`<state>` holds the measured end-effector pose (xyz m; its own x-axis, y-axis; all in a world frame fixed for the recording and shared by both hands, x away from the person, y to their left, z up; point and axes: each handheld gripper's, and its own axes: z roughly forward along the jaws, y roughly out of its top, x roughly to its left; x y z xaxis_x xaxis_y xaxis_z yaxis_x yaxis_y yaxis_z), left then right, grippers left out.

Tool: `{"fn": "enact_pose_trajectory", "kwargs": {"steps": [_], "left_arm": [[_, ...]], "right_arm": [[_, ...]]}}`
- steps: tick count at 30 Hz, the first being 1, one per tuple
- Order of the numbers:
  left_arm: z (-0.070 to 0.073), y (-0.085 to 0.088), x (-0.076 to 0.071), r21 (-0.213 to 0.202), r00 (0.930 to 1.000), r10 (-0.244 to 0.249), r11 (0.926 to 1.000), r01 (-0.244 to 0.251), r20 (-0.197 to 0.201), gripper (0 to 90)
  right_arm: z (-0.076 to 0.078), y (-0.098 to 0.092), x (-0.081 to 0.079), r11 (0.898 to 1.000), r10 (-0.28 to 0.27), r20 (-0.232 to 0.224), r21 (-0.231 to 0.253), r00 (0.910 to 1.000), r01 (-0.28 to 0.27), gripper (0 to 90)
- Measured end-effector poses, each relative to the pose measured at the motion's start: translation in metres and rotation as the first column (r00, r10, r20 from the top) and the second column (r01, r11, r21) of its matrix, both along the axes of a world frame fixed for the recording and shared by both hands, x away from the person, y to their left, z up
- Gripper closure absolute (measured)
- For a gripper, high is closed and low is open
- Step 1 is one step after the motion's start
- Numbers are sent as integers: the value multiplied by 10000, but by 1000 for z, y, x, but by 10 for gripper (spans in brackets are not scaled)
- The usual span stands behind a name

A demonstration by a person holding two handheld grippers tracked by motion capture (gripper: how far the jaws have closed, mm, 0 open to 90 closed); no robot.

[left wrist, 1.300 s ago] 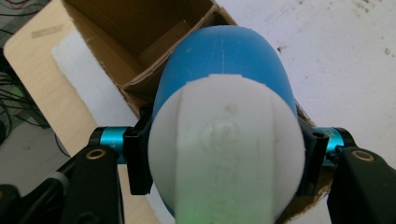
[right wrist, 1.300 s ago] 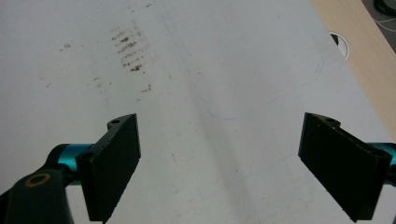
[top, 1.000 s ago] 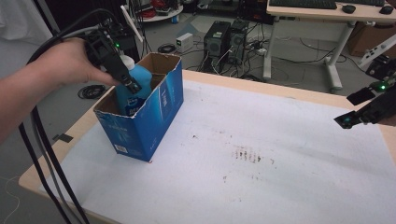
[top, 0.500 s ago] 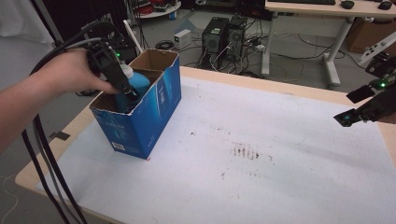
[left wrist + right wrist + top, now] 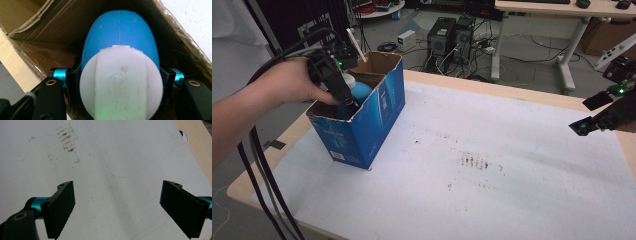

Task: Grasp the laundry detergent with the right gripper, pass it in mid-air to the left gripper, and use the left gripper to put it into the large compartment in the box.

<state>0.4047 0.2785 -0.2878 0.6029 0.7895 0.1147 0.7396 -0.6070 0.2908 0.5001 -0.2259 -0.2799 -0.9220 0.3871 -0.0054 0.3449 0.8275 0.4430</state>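
A blue bottle [image 5: 358, 91] with a white cap [image 5: 121, 83] hangs inside an open blue cardboard box [image 5: 367, 125] at the table's left. My left gripper [image 5: 346, 102] reaches down into the box and is shut on the bottle, its jaws pressing the neck just behind the cap, as the left gripper view shows. The bottle's blue body [image 5: 120, 35] points toward the box's brown inner walls. At the far right my right gripper [image 5: 592, 114] hovers over the white sheet [image 5: 105, 170] with its jaws wide open and nothing between them [image 5: 117, 207].
A white sheet [image 5: 472, 170] with dark smudges [image 5: 474, 161] covers most of the wooden table [image 5: 512, 92]. Black cables [image 5: 257, 170] trail off the left edge. Computer towers [image 5: 452, 35] and a desk stand on the floor beyond the table.
My left gripper has sunk deeper into the box with the bottle. The right gripper has stayed where it was.
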Motion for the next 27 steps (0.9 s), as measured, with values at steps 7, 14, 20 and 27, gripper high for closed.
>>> {"fn": "enact_pose_trajectory", "kwargs": {"steps": [7,14,20,27], "left_arm": [[0,-2,1,116,9999,-81,9999,82,-59,383],[0,-3,2,259,9995,-250,9993,256,-216,382],[1,-5,4,507,9974,-526,9972,551,-490,380],[1,-6,6,596,9966,-572,9964,607,-588,380]], "right_arm": [[0,-1,-1,10000,3,-20,-25,10000,-3,122],[-1,0,0,10000,78,-23,14,10000,-78,122],[-2,1,1,10000,92,-82,-17,9999,-92,122],[-3,2,1,9999,120,-134,-67,9998,-121,122]]}}
